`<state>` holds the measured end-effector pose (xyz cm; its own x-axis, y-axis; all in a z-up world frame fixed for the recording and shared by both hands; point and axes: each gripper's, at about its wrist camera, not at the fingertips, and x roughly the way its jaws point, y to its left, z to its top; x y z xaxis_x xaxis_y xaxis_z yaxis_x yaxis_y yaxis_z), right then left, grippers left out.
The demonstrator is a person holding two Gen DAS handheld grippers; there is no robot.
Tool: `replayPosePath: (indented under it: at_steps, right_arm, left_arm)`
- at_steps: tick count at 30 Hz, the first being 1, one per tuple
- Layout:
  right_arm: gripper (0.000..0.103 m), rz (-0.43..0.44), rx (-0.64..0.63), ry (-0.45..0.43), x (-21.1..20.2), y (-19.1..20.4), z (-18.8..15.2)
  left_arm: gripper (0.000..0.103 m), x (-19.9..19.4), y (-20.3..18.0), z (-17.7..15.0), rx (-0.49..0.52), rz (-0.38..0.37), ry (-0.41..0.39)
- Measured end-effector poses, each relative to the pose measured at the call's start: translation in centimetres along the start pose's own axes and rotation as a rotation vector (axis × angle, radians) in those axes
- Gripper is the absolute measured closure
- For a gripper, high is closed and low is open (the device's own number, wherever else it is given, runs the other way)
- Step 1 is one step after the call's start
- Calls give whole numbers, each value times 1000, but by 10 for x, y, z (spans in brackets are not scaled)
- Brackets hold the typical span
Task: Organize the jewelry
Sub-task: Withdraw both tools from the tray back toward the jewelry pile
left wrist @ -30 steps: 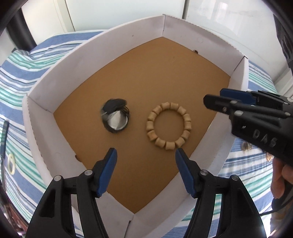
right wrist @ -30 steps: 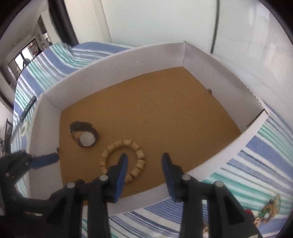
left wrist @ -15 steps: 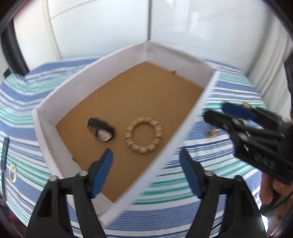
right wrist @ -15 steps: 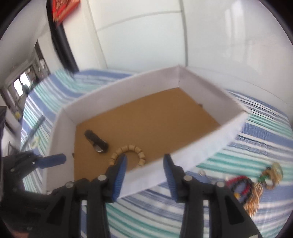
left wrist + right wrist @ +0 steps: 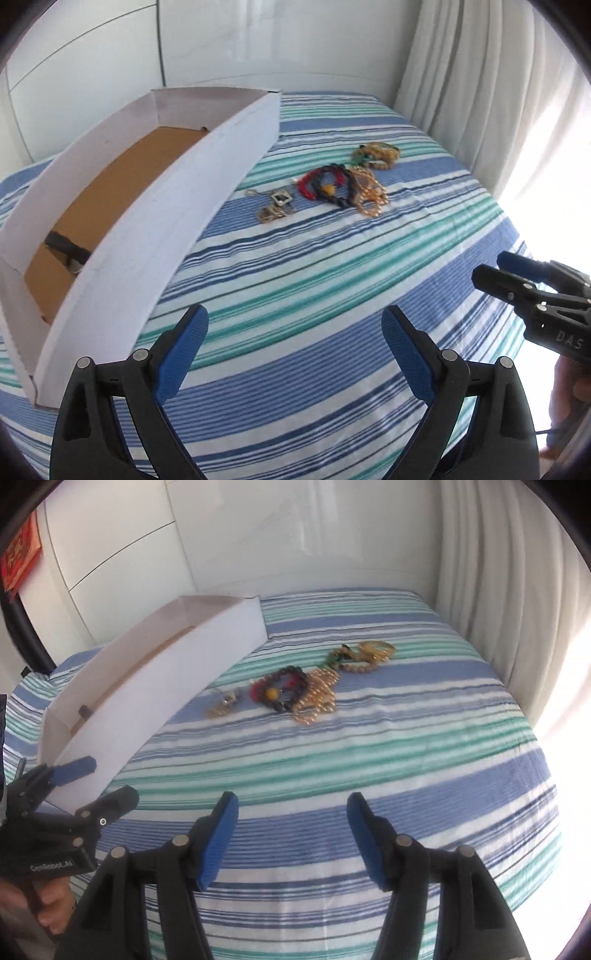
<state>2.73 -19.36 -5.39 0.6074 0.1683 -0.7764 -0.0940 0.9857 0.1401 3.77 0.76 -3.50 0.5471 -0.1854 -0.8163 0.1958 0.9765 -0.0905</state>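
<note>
A white box (image 5: pixel 177 206) with a brown floor lies at the left on the striped bedspread (image 5: pixel 332 277); a black watch (image 5: pixel 68 251) shows inside it. To its right lies a jewelry pile: a red and black bead bracelet (image 5: pixel 328 181), a gold chain (image 5: pixel 371 195), small metal pieces (image 5: pixel 275 208) and gold bangles (image 5: pixel 376 153). My left gripper (image 5: pixel 294 314) hovers over bare cover short of the pile, its jaws opening and holding nothing. My right gripper (image 5: pixel 292 801) also hangs short of the bead bracelet (image 5: pixel 280 690), its jaws opening with nothing between them.
White cupboard doors rise behind the bed and a pale curtain (image 5: pixel 480 92) hangs at the right. The right gripper (image 5: pixel 493 266) enters the left wrist view from the right. The left gripper (image 5: pixel 109 780), held by a hand (image 5: pixel 51 904), sits beside the box (image 5: pixel 166 686).
Both grippers swung right, from above the box to above the striped cover facing the jewelry pile. Both sets of jaws spread wider. The watch stays in the box.
</note>
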Motion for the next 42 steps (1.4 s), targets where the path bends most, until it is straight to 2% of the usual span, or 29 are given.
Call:
replayPosePath:
  at_steps: [4, 6, 9, 11, 14, 20, 24, 32, 39, 42]
  right_arm:
    - [41, -33, 4, -5, -3, -4, -10]
    - [41, -47, -11, -11, -5, 3, -14]
    - [41, -27, -25, -29, -9, 8, -12]
    - [41, -17, -20, -35, -13, 6, -11]
    - [41, -28, -16, -24, -14, 0, -11]
    - [41, -6, 5, 7, -3, -7, -12]
    - [41, 10, 7, 16, 4, -11, -8]
    - [41, 35, 9, 48, 32, -23, 13]
    - [41, 67, 23, 53, 65, -45, 52]
    - [41, 91, 29, 67, 93, -57, 72]
  left_arm:
    - [7, -1, -19, -3, 85, 28, 53]
    - [6, -4, -20, -2, 74, 45, 53]
    - [6, -8, -14, -4, 36, -19, 43]
    - [6, -9, -13, -3, 35, 5, 34]
    - [6, -4, -15, -1, 69, 88, 37]
    - [6, 13, -12, 5, 59, 50, 91]
    - [6, 26, -4, 12, 51, 56, 107]
    - [6, 66, 5, 40, 55, 51, 155]
    - [6, 121, 6, 82, 33, 27, 159]
    - [6, 142, 12, 94, 10, 19, 155]
